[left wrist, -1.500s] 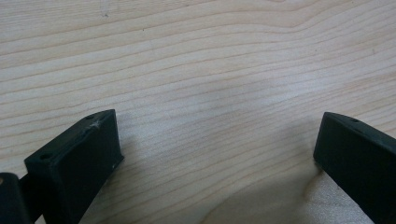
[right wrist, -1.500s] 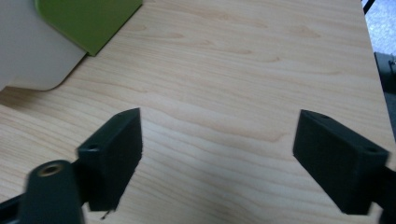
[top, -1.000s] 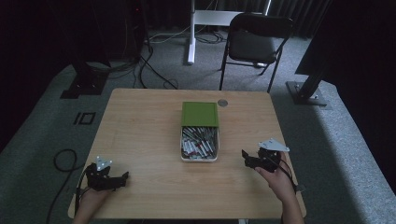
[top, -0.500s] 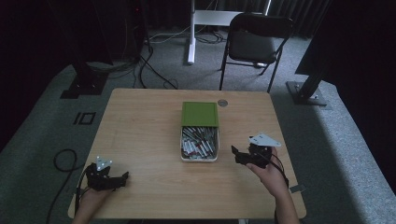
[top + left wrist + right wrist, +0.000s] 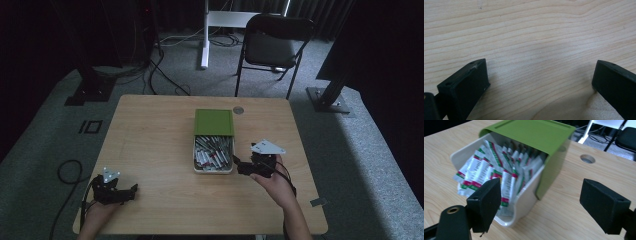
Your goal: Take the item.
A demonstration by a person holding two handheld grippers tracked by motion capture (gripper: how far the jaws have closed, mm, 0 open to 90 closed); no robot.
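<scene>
My right claw (image 5: pixel 239 165) hangs just off the near right corner of the cream plastic box (image 5: pixel 198 169), its two black jaws spread wide apart with nothing between them. From the right gripper view, that box (image 5: pixel 527 205) sits straight ahead of my right claw (image 5: pixel 540 202) and slightly to its left: a rounded cream tray with a flat olive-green plastic lid (image 5: pixel 534 132) slid back so it covers only the far half. The open near half is packed with small white sachets (image 5: pixel 486 172) printed with red and green bands, standing and leaning in a loose heap; my left-hand jaw overlaps them in that view, but I cannot tell whether it touches the box rim. Beyond the lid, to the right of my claw's line, there is a round hole in the pale wooden table (image 5: pixel 587 158).

My left claw (image 5: pixel 131 190) rests low at the near left part of the pale wooden table (image 5: pixel 150 135), well apart from the box. In the left gripper view its jaws also stand wide apart, holding nothing, with bare wood grain (image 5: pixel 536 50) between and ahead of my left claw (image 5: pixel 540 77).
</scene>
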